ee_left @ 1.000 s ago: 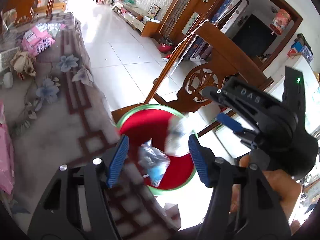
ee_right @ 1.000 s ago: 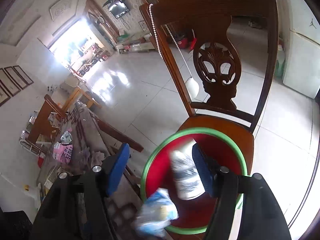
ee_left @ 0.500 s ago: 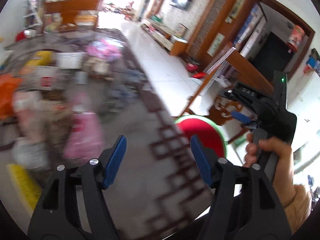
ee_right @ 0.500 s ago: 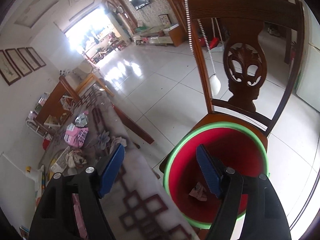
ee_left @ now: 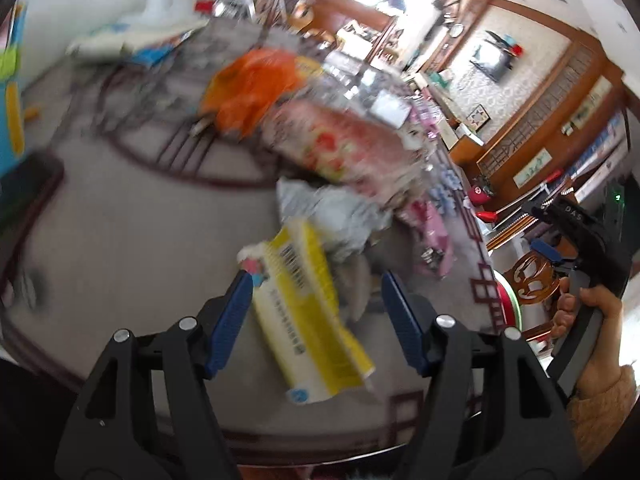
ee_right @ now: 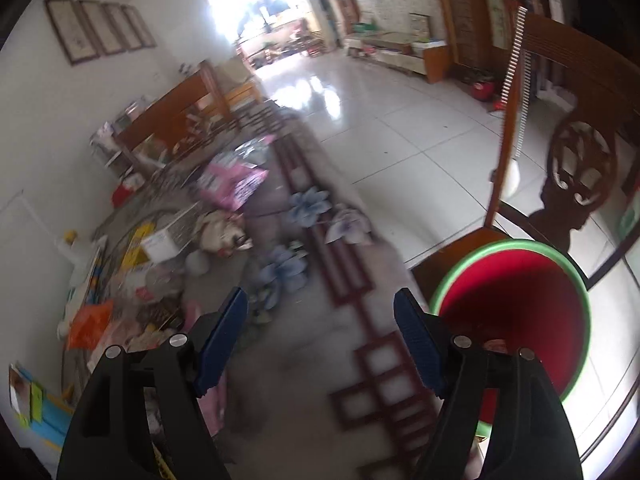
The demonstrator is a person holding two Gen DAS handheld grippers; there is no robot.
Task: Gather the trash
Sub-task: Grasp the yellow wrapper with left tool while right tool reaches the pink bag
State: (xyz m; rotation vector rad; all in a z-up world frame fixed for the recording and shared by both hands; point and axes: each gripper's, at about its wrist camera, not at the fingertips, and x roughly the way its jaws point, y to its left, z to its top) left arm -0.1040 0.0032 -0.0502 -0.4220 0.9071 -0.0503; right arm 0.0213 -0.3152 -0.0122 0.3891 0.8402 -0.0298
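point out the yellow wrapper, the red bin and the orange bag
yellow wrapper (ee_left: 308, 320), left wrist view, middle of its printed face
red bin (ee_right: 516, 304), right wrist view, red inner wall
orange bag (ee_left: 256, 84), left wrist view, centre of the crumpled plastic

Both wrist views low over table (ee_left: 120, 240), sharing red basin (ee_right: 520, 300).

A carved wooden chair (ee_right: 576, 168) stands at the right of the right wrist view on white floor tiles (ee_right: 400, 120), framed pictures (ee_right: 100, 28) hang upper left, and a wall television (ee_left: 494, 58) shows upper right in the left wrist view.
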